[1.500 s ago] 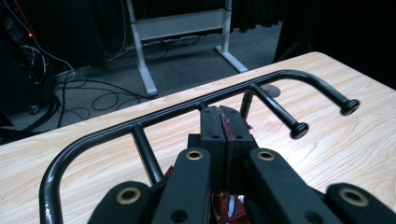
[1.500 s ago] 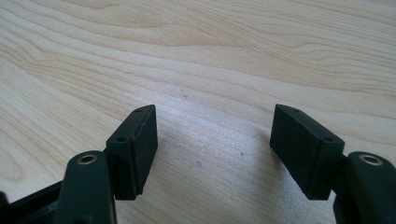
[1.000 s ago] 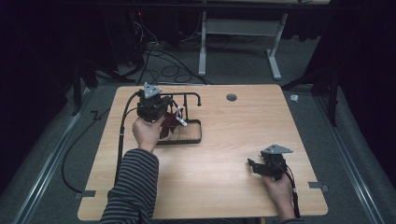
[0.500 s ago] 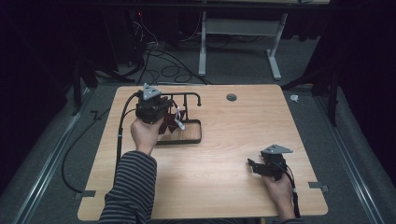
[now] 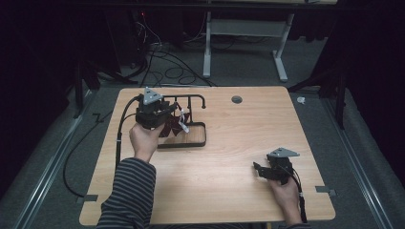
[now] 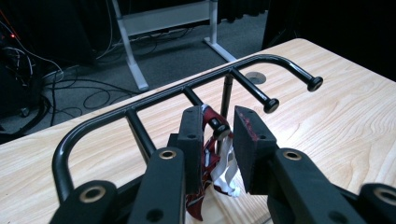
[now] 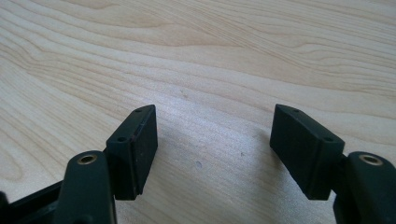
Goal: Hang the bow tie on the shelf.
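A light wooden table (image 5: 215,191) carries a black metal rack with pegs and a wooden base (image 6: 154,95) near its far left corner. A dark red and white patterned cloth item (image 6: 212,161) is seen draped over one peg, so the hanging is judged mostly done; release and withdrawal are left. The left gripper (image 6: 217,140) is held around it, jaws parted, the cloth touching one pad, not pinched. The right gripper (image 7: 212,135) is rested wide open and empty on bare table, well apart.
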Available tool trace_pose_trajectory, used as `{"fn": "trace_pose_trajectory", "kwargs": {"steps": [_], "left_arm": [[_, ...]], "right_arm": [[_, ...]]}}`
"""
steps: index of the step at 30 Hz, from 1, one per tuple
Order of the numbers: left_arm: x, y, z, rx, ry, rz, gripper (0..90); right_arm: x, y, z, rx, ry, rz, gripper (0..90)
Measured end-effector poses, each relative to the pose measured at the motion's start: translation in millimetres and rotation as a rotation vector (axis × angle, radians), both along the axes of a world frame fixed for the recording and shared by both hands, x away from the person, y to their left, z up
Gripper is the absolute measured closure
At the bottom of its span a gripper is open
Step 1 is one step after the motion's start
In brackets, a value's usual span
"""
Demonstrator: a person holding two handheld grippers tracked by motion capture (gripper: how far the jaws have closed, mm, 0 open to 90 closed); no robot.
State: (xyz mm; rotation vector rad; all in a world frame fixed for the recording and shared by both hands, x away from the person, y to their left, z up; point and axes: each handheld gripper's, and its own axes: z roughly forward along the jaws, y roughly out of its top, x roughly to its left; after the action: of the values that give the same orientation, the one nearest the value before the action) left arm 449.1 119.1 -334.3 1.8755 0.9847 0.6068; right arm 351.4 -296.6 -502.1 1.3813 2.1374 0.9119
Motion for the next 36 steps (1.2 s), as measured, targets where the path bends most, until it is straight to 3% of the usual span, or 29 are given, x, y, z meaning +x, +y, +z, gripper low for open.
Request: {"fn": "trace_pose_trajectory", "kwargs": {"steps": [15,18,22,36], "left_arm": [[-17.6,13.3,-0.2,0.016,0.003,0.004,65.1],[-21.0,16.5,-0.7,0.01,0.009,0.003,64.0],[-27.6,22.4,-2.6,-0.031,0.019,0.002,62.7],[-44.4,33.1,-5.1,-0.033,0.016,0.006,61.6]], "right_arm": [[0.0,0.2,0.0,-0.001,0.0,0.0,33.5],[-0.1,0.1,0.1,-0.002,0.001,0.0,33.5],[-0.1,0.1,0.1,-0.002,0.001,0.0,33.6],[-0.1,0.2,-0.1,-0.002,-0.001,-0.001,33.5]]}}
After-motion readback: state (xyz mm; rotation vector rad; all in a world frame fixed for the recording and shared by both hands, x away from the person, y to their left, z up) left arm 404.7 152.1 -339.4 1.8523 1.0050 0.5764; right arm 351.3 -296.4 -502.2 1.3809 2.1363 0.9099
